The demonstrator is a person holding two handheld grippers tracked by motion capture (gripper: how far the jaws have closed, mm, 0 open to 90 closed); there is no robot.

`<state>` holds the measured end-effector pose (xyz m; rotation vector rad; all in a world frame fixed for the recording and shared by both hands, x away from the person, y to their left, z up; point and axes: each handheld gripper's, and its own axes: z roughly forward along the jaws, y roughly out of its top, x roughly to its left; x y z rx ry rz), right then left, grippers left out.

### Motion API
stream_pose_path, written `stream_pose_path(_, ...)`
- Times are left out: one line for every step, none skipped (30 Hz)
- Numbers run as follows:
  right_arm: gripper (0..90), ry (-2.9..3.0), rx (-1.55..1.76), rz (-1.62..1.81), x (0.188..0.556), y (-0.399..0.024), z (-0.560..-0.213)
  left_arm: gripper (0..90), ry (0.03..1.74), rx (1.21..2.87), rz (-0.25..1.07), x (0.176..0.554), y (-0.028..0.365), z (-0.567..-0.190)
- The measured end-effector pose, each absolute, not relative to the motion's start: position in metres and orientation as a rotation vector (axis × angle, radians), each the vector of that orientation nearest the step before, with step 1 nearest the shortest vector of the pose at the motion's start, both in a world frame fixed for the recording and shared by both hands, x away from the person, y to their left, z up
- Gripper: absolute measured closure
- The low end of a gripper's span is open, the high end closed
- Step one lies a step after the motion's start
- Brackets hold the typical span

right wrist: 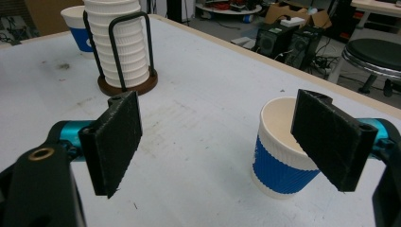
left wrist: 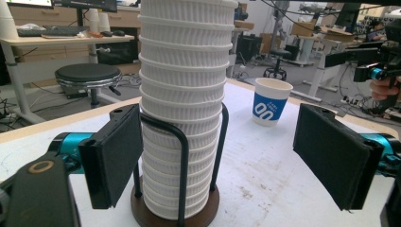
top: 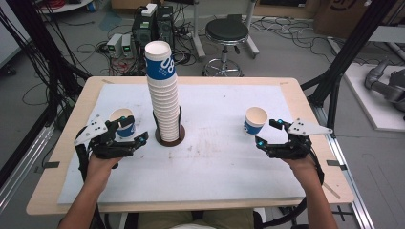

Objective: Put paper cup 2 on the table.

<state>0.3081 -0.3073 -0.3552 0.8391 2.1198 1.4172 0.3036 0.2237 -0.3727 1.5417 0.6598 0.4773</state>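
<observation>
**Two cups out, grippers wide**

Nearest the table's front edge: left gripper (top: 131, 133) and right gripper (top: 266, 132), each in a hand, jaws spread wide, nothing pinched between the pads.

Just beyond the left gripper, a paper cup, here the left cup (top: 122, 121): upright, white rim, blue ribbed band round the body, partly hidden behind one jaw in the high view. Whether touched, cannot tell.

By the right gripper, a matching right cup (right wrist: 281, 158): upright, open mouth, cream inside, blue ribbed sleeve with white bands above and below. Sits low at the right of the right gripper view, the right jaw overlapping its rim in the picture; not squeezed. Seen from the left gripper view (left wrist: 270, 101), shows a white mark on the blue band.

Farther in, left of the mat's middle, a tall stack (top: 162, 90) of white ribbed cups, topmost one blue-banded, standing in a holder (top: 170, 138) with a round brown base and black wire hoops.

All on a white mat (top: 215, 157) over the wooden table (top: 71, 138).
</observation>
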Motion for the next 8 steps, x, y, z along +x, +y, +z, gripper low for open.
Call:
stream_pose_path(17.5, 2.12, 0.843, 1.419, 0.308, -0.3075, -0.3551, 16.7, 0.658, 1.541, 0.477, 0.3038, 0.2236, -0.3729)
stream_pose_path(17.5, 2.119, 0.841, 1.417, 0.308, -0.3082, -0.355, 16.7, 0.658, 1.544, 0.477, 0.3041, 0.2236, -0.3731)
stream_pose_path(17.5, 2.117, 0.843, 1.418, 0.3082, -0.3084, -0.3551, 16.7, 0.66, 1.542, 0.472, 0.3043, 0.2231, -0.3736)
stream_pose_path(17.5, 2.119, 0.847, 1.421, 0.308, -0.3086, -0.3551, 16.7, 0.658, 1.547, 0.473, 0.3047, 0.2234, -0.374)
stream_pose_path(17.5, 2.117, 0.847, 1.419, 0.3083, -0.3088, -0.3552, 16.7, 0.659, 1.549, 0.474, 0.3048, 0.2232, -0.3745)
stream_pose_path(17.5, 2.118, 0.848, 1.42, 0.3084, -0.3089, -0.3552, 16.7, 0.66, 1.554, 0.474, 0.305, 0.2231, -0.3751)
stream_pose_path(17.5, 2.12, 0.853, 1.42, 0.3084, -0.3088, -0.3553, 16.7, 0.66, 1.559, 0.475, 0.3052, 0.2232, -0.3756)
stream_pose_path(17.5, 2.121, 0.848, 1.419, 0.3089, -0.3089, -0.3554, 16.7, 0.66, 1.556, 0.471, 0.305, 0.2228, -0.3761)
